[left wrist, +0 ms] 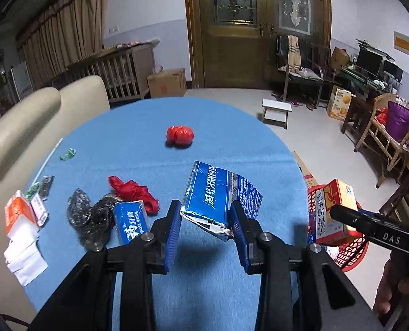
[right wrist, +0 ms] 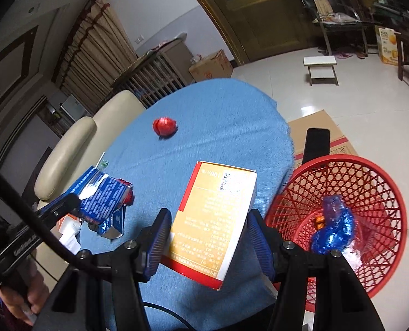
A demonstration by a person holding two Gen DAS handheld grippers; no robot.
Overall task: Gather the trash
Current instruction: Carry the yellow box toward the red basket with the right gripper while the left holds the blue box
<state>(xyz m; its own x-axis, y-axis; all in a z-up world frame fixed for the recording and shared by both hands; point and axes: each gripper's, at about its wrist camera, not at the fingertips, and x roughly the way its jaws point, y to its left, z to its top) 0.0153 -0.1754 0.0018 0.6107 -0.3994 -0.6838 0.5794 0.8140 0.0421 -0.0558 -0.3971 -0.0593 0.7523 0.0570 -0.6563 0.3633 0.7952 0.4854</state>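
Note:
My left gripper (left wrist: 206, 218) is shut on a crushed blue carton (left wrist: 221, 193) and holds it above the blue tablecloth (left wrist: 155, 110). My right gripper (right wrist: 208, 230) is shut on an orange and white box (right wrist: 215, 218), held above the table's right edge beside the red mesh basket (right wrist: 370, 182). The basket holds a blue plastic wrapper (right wrist: 332, 227). The orange box (left wrist: 335, 209) and basket (left wrist: 353, 251) also show in the left wrist view. On the table lie a red ball of plastic (left wrist: 179, 135), a red rag (left wrist: 132, 191), black plastic (left wrist: 90, 216) and a second blue carton (left wrist: 130, 220).
An orange and white packet (left wrist: 19, 215), white paper (left wrist: 25, 256) and small wrappers (left wrist: 68, 154) lie at the table's left. A cream sofa (left wrist: 39, 121) stands behind the table. Flat cardboard (right wrist: 314, 127) lies on the floor by the basket. A white stool (left wrist: 276, 109) stands further off.

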